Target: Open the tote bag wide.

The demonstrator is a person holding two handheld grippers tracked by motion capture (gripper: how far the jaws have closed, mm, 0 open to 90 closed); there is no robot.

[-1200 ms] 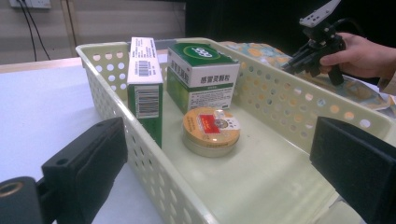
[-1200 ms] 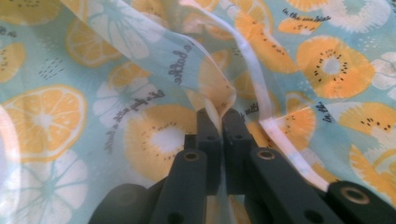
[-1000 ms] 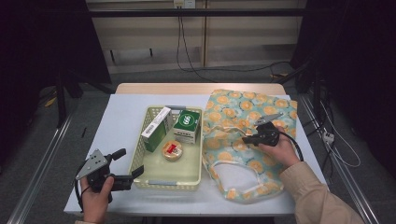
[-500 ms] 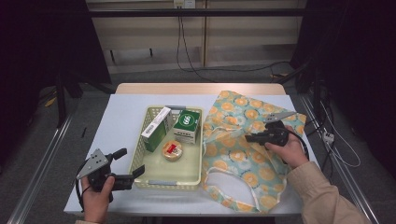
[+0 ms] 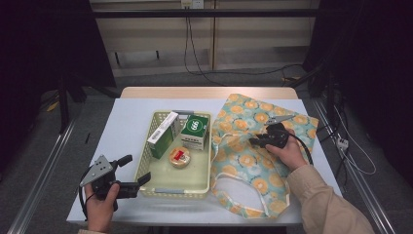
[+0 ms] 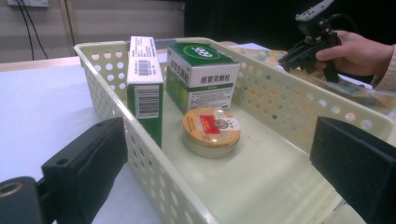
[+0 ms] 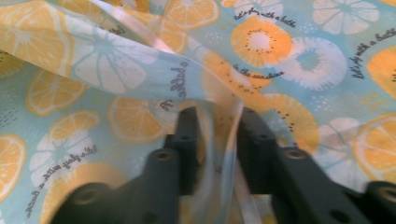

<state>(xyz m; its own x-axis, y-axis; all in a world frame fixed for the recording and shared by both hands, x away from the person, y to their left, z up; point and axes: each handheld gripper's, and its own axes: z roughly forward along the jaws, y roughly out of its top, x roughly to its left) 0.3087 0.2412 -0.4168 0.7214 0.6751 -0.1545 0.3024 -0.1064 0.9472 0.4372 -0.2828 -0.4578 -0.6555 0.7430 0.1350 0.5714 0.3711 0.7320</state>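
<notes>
The right gripper [image 5: 254, 142] pinches the bag [image 5: 253, 161] just right of the basket [image 5: 171, 191], apparently opening it. Left gripper [image 5: 138, 170], jaws wide, waits at the basket's near-left corner. Next: lift the mouth open.

- Cloth bag [image 5: 253, 146]: pale blue-green fabric printed with orange slices, white blossoms and short lines of dark script. Lies spread and rumpled over the right part of the table, its left edge just beside the basket. One fold near the middle is lifted off the tabletop, pinched from either side. Near end hangs to the table's front edge.
- Bag handle [image 5: 243, 195]: pale strap forming a loop, lying flat on the table at the bag's near end.
</notes>
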